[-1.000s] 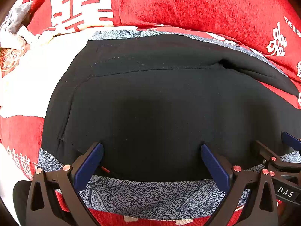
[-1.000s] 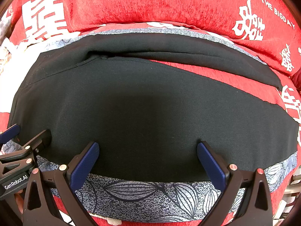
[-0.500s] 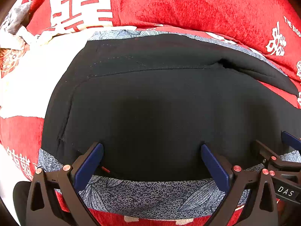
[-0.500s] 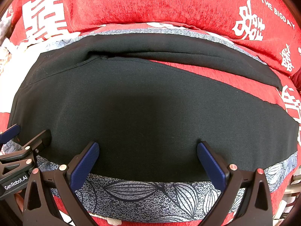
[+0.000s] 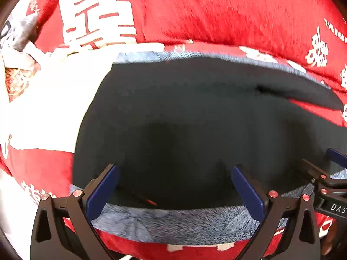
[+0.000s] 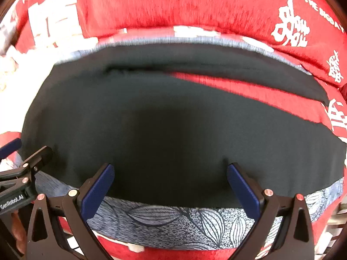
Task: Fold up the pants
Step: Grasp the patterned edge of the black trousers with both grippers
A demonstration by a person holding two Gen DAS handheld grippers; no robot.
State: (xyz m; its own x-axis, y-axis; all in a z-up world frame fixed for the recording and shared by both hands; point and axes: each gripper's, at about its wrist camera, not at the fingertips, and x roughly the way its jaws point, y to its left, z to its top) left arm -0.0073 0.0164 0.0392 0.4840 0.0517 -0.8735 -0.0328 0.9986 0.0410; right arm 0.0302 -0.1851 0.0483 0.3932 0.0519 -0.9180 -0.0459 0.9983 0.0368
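Lying flat on a grey leaf-print cloth (image 6: 164, 227), the black pants (image 6: 164, 119) are the landmark for everything else: the cloth shows as a patterned band along their near edge and a thin strip along their far edge, and a red bedspread (image 6: 173, 4) with white characters lies beyond them. To the left of the pants in the left wrist view sits a white sheet or garment (image 5: 47, 108); that frame is smeared, so I cannot say which.

Both tools are spread wide and empty. The left gripper (image 5: 173, 186) has its blue pads (image 5: 104, 186) over the near edge of the pants, toward the left end of the garment. The right gripper (image 6: 168, 184) stands just beside it along the same edge, toward the right. Whether either pad touches the fabric is hard to tell, since black cloth and shadow merge there.

As for progress, the pants look laid out and smoothed, with the two legs parting on the right so that a wedge of red shows between them. No fold seems to be made yet, though a dark crease near the far edge may be a seam or an overlap. What is left, by my reading, is nearly all of it: pinch the near edge with both tools, carry it over onto the far leg, then fold the length down.
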